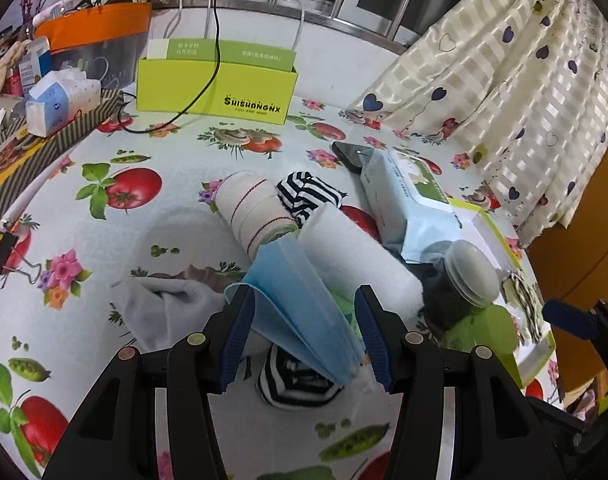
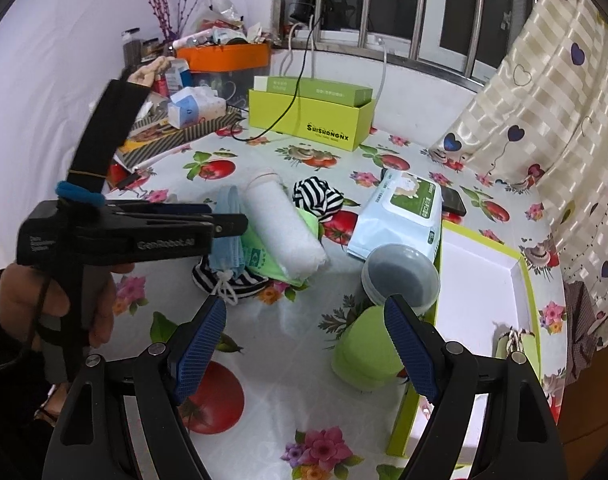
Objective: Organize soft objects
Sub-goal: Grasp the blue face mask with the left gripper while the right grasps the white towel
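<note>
While w/ parted jaws, left tool [image 1: 302, 330] astride blue mask [image 1: 300, 308]

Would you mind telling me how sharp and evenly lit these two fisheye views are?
Left wrist view: the blue mask between the open fingers looks soft, and the edges bend strongly. Right wrist view: the left gripper is dark against a bright wall, with black vignette corners.
</note>
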Demonstrator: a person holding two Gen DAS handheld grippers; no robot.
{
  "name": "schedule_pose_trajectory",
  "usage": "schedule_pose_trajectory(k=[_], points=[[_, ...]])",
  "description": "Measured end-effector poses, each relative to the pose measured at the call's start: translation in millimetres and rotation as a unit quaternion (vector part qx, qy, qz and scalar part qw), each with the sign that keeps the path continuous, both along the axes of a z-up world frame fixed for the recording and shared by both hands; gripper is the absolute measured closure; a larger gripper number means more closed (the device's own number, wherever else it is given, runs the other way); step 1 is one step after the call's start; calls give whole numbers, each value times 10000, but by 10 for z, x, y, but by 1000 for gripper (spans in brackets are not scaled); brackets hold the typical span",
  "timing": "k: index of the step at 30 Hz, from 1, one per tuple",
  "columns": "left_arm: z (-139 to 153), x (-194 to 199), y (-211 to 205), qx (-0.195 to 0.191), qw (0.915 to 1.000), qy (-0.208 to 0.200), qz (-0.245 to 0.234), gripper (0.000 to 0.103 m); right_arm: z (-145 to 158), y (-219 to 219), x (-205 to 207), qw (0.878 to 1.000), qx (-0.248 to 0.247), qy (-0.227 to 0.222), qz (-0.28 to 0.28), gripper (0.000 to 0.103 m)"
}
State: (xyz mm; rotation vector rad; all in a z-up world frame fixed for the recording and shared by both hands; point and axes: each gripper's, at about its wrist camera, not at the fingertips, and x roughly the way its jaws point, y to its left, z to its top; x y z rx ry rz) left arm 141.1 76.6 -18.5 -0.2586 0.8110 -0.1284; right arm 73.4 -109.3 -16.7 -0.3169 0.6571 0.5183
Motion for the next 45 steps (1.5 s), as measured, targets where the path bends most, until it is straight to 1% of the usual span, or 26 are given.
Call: schedule_pose_trajectory(k=[3, 7, 9, 11, 12, 14, 16, 22, 25, 27, 29, 32, 35, 37, 38, 39, 42, 45], points=[[-58, 65, -19, 116, 9999, 96, 3, 50, 7, 47, 44, 10000, -25, -17, 34, 21], [-71, 51, 3, 84, 10000, -6, -33, 51, 3, 93, 99, 10000, -50, -18, 34, 21], [-53, 24, 25, 93, 9999, -64, -38, 67, 4, 115, 128, 10000, -57, -18, 29, 21], [-45, -1, 57, 50, 9999, -87, -37, 71, 7, 147, 173, 10000, -80, -2, 8, 21], [-41, -23, 73, 41, 9999, -117, -40, 75, 10, 157, 187, 10000, -88, 1, 6, 21], [-35, -61, 102, 49, 9999, -154, -43, 78, 10, 199, 235, 9999, -103, 16, 7, 21], [-8, -109, 139, -34, 9998, -195, -79, 81, 1, 236, 279, 9999, -122, 52, -8, 21], [168, -348, 319, -152, 9986, -497, -73, 81, -22, 404, 433, 9997, -201, 134, 78, 22], [201, -412, 423, -184, 9983, -550, 10, 81, -54, 523, 547, 9992, -289, 232, 118, 29], [201, -438, 490, -203, 9982, -552, 67, 81, -103, 608, 646, 9985, -428, 315, 119, 40], [193, -453, 528, -219, 9982, -553, 82, 81, -157, 676, 716, 9976, -557, 398, 133, 46], [173, -469, 585, -242, 9982, -542, 90, 81, -272, 789, 856, 9950, -800, 578, 161, 47], [143, -467, 617, -260, 9984, -503, 95, 81, -358, 846, 944, 9932, -883, 727, 228, 48], [118, -474, 637, -279, 9984, -474, 98, 81, -412, 864, 1005, 9921, -916, 833, 211, 59], [107, -474, 642, -285, 9985, -460, 92, 81, -430, 862, 1024, 9919, -913, 860, 213, 68], [102, -476, 639, -290, 9985, -450, 90, 81, -437, 849, 1022, 9919, -883, 887, 208, 73], [90, -479, 634, -298, 9986, -435, 70, 81, -410, 789, 991, 9931, -769, 867, 183, 77], [97, -483, 612, -307, 9985, -440, 56, 81, -334, 714, 928, 9949, -620, 783, 120, 78]])
